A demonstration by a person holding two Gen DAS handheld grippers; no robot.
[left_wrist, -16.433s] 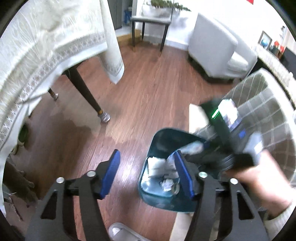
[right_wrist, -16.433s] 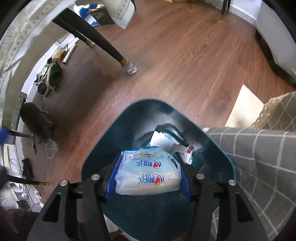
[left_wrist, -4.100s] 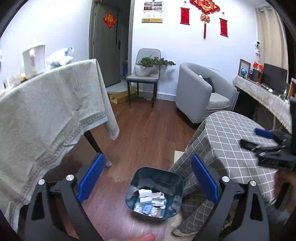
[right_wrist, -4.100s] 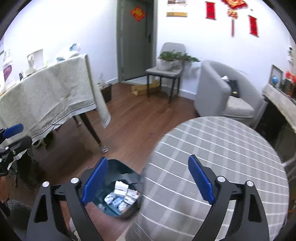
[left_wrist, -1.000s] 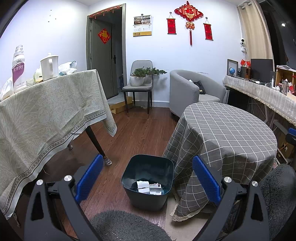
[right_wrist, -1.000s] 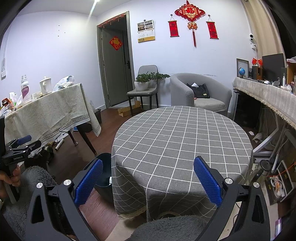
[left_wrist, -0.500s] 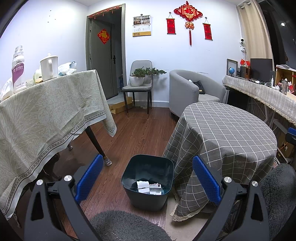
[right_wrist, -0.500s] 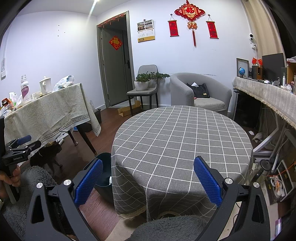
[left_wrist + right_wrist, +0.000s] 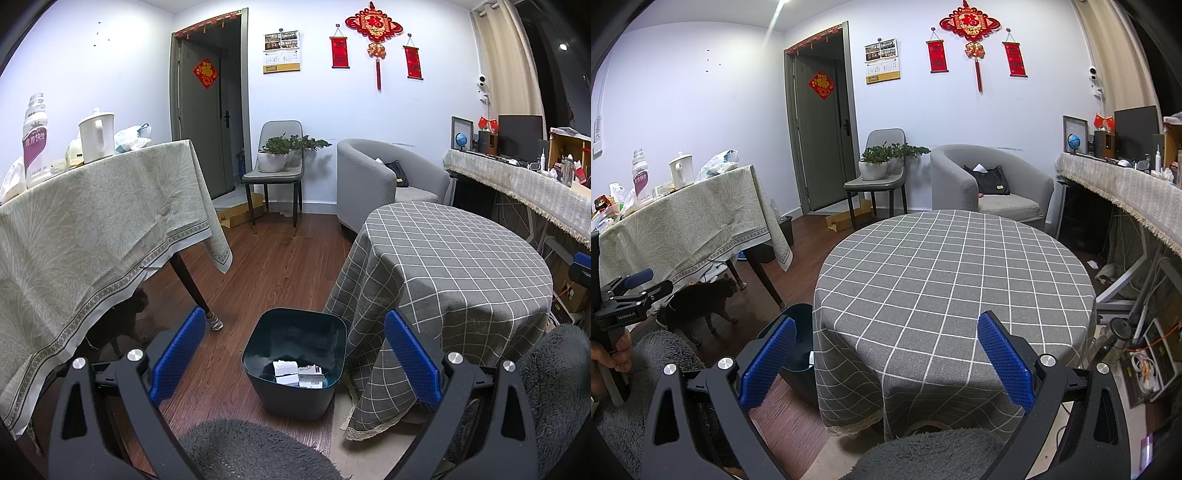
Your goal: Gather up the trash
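left tongs spread wide, right tongs spread wide, both empty

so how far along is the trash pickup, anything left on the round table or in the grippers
Done: several small boxes and packets lie in the dark bin on the floor beside the round checked table, whose top shows nothing on it.
In hand: nothing. The left gripper and right gripper are both open and empty.
Left: no loose trash shows on the visible floor, so the job looks about finished.
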